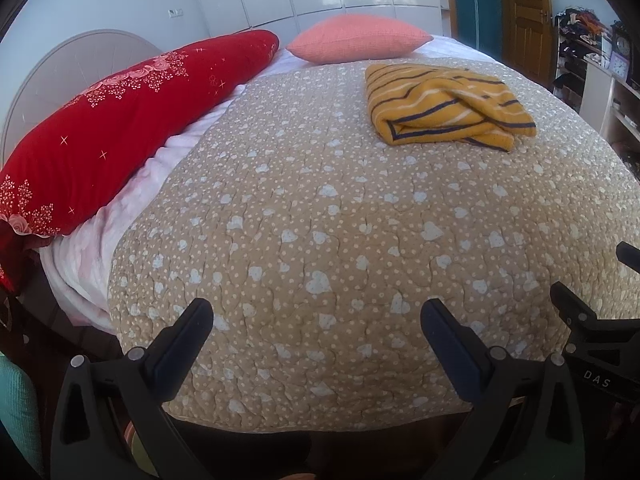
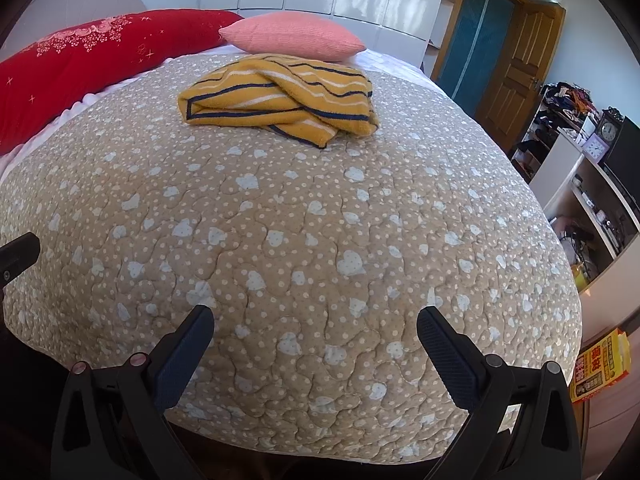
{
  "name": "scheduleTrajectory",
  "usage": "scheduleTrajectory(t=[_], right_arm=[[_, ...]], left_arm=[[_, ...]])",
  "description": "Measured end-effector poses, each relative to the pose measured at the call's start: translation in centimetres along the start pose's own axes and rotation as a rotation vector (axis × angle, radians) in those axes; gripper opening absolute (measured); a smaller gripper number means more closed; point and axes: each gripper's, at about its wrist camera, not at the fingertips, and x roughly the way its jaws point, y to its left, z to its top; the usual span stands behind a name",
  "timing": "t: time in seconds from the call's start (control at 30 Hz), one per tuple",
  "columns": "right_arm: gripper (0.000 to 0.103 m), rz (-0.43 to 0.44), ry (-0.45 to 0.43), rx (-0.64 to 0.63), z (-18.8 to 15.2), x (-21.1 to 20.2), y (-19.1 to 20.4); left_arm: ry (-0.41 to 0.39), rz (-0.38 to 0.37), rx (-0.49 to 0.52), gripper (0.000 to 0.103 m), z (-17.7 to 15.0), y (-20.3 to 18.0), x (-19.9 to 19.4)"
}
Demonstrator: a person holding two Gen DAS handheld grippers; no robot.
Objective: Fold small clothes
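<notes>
Now | both tongs agape | striped garment folded on quilt

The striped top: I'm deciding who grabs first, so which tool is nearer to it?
Right, slightly. The striped top lies ahead-left of the right tool, but farther ahead-right of the left tool. Both hang open, far short.

Left wrist view over quilted bed, jaws spread wide.

Left gripper hovering empty above beige heart-print quilt. Striped yellow garment lying bunched at 1 o'clock, well apart. Red bolster at 10 o'clock; pink pillow at 12. Right gripper partly visible at 4 o'clock.
</notes>
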Motion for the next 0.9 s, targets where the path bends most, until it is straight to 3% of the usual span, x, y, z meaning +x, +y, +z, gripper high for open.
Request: scheduleTrajectory(t=[0.9], right_arm=[[0.103,0.015,-0.016,0.033,-0.12,-0.14,-0.32]], left_arm=[[0.034,-0.030,0.017,0.103,-0.40,-0.36,0.86]])
